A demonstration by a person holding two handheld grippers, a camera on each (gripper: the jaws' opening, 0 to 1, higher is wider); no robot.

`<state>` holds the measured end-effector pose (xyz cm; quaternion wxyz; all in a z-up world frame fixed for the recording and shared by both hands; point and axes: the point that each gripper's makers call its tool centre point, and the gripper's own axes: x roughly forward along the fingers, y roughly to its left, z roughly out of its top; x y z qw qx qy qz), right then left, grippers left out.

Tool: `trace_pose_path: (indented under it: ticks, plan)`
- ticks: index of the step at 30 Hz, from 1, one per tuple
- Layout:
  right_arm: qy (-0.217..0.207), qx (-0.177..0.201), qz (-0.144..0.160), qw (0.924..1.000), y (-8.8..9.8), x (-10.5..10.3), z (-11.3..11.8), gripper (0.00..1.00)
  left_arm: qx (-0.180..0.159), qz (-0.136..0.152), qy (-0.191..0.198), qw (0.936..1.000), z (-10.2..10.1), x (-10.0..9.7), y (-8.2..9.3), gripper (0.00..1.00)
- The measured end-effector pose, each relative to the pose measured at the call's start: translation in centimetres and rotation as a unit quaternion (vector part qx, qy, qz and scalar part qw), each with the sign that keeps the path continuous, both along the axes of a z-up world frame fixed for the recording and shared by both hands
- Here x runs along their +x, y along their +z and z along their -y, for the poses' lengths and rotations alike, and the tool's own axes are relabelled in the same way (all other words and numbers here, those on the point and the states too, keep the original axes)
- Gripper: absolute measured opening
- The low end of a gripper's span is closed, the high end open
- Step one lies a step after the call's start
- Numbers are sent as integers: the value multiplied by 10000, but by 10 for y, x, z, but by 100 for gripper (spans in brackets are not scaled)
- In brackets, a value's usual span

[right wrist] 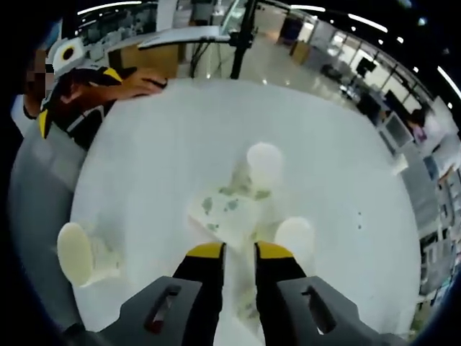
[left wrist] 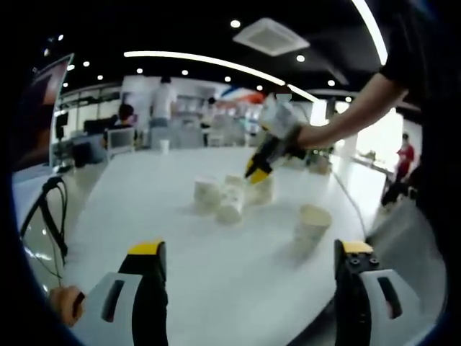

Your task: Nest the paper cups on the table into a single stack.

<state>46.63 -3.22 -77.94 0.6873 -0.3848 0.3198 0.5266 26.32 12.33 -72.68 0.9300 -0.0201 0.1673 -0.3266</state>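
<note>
Office-type room w/ ceiling strip lights, and a big round white table (left wrist: 180, 216) that everything sits on.

Left claw (left wrist: 248, 270): jaws spread wide apart, nothing between them, hanging over the near edge of the table. Out from it, a lone paper cup (left wrist: 311, 225) stands a bit right of centre, apart from the others. Further on is the main cup cluster (left wrist: 229, 196) around mid-table, some upright, at least one tipped on its side. The right claw (left wrist: 258, 169) comes in from the right, held by a hand (left wrist: 306, 137), its yellow tips right at the far side of that cluster.

Right claw (right wrist: 238, 252) from its own cam: jaws only a narrow gap apart, poised over the cluster. Can't tell if there's a cup rim pinched in there, too blurry. Just past the tips a green-patterned cup (right wrist: 227, 209) lies on its side; an upright cup (right wrist: 265, 162) is beyond it, another cup (right wrist: 295, 236) sits just right of the tips. The loner cup (right wrist: 81, 256) is well off to the left near the table edge.

Bkgd: desks, monitors and a few people beyond the table.
</note>
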Motion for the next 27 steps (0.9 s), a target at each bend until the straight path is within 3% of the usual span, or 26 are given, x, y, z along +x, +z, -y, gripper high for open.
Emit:
trace_pose_path:
  ticks: [27]
  plan:
    - [-64, -56, -288, 9995, -22, 9, -8, 12, 17, -103, 42, 9999, -1, 0, -6, 97]
